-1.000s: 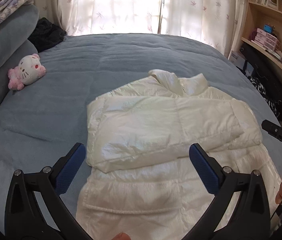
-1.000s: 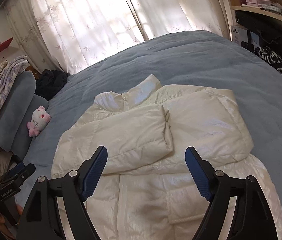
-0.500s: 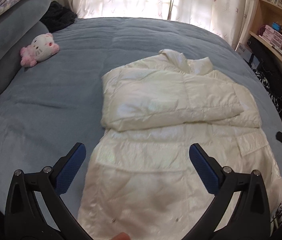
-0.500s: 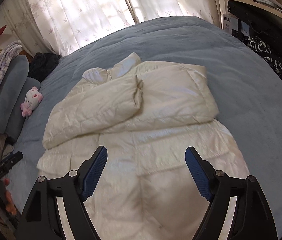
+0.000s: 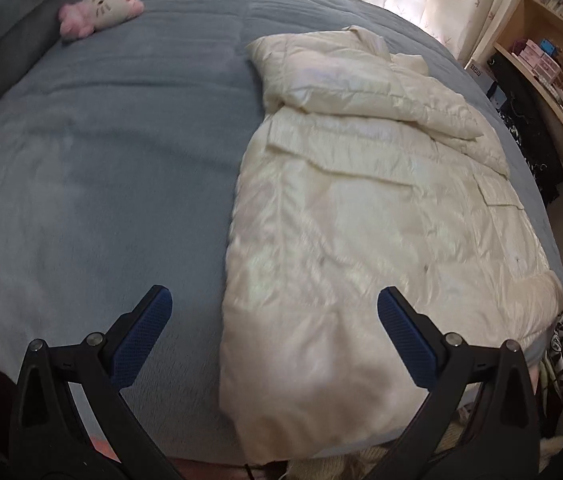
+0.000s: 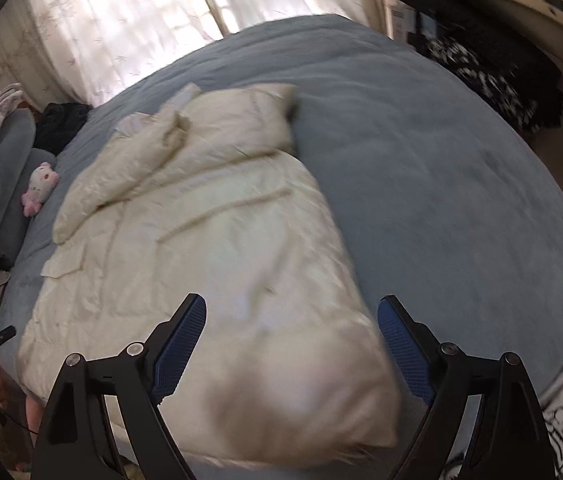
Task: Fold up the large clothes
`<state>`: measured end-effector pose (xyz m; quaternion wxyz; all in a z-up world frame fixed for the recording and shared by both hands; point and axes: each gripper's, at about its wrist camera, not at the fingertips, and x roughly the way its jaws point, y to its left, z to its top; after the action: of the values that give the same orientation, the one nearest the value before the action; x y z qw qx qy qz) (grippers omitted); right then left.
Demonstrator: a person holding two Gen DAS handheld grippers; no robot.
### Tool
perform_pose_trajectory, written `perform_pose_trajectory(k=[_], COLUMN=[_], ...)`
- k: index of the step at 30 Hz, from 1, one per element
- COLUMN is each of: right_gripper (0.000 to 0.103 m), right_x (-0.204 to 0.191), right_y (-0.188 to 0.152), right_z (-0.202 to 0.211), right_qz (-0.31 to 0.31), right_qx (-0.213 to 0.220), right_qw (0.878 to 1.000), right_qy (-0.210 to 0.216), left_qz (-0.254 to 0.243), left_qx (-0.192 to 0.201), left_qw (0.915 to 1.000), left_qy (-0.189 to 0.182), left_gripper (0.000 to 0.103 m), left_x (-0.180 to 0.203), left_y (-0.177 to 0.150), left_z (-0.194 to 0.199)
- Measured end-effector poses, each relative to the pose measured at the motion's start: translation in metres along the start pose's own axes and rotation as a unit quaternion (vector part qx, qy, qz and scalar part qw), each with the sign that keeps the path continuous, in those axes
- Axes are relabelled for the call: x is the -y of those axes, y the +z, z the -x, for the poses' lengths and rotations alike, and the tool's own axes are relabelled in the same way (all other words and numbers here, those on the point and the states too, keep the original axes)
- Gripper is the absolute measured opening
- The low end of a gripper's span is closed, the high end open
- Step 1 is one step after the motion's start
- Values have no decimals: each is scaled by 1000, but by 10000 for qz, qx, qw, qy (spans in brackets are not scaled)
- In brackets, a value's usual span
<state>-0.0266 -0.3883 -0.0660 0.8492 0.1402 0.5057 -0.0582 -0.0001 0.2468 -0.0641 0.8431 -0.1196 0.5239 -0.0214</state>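
Both grippers now back over jacket (image 5: 361, 216) hem (right's jaws just widened), jaws apart, empty.

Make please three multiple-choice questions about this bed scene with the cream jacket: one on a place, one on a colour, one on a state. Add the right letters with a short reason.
1. Where does the plush toy lie?
A. On the jacket
B. On the blanket beside the grey pillows
C. On the shelf

2. What colour is the blanket under the jacket?
A. Grey-blue
B. Red
C. Green

3. How are the jacket's sleeves?
A. Spread out to both sides
B. Folded in across the chest
C. Hanging over the bed's edge

Answers:
1 B: the toy rests on the blanket, well apart from the jacket, next to the pillows.
2 A: grey-blue fabric shows all around the jacket.
3 B: both sleeves lie across the upper body of the jacket, below the collar.
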Motion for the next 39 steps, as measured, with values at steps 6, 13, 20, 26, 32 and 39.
perform_pose_trajectory(k=[6,13,20,26,32,39], right_gripper=[89,89,88,65,36,24], right_x=[63,65,38,32,12,-9], right_y=[-29,-48,-74,-88,-82,-73], right_z=[-17,-28,-28,-26,-31,10], right_qz=[-850,-871,-460,-659,-695,-514], right_qx=[-223,-264,-186,-73,-46,257], right_qw=[9954,9917,9921,9903,9909,9918], right_qy=[375,911,1149,1217,1148,1138], left_qz=[442,786,857,993,1039,1310], left_qx=[-167,-139,68,184,187,390], left_qw=[9982,9945,9928,9891,9885,9847], left_qy=[-374,-684,-832,-1076,-1080,-1079], left_gripper=[102,102,102,101,45,16], left_x=[-25,-31,-25,-14,8,19], left_y=[-29,-46,-54,-56,-54,-45], left_z=[-16,-34,-38,-42,-46,-10])
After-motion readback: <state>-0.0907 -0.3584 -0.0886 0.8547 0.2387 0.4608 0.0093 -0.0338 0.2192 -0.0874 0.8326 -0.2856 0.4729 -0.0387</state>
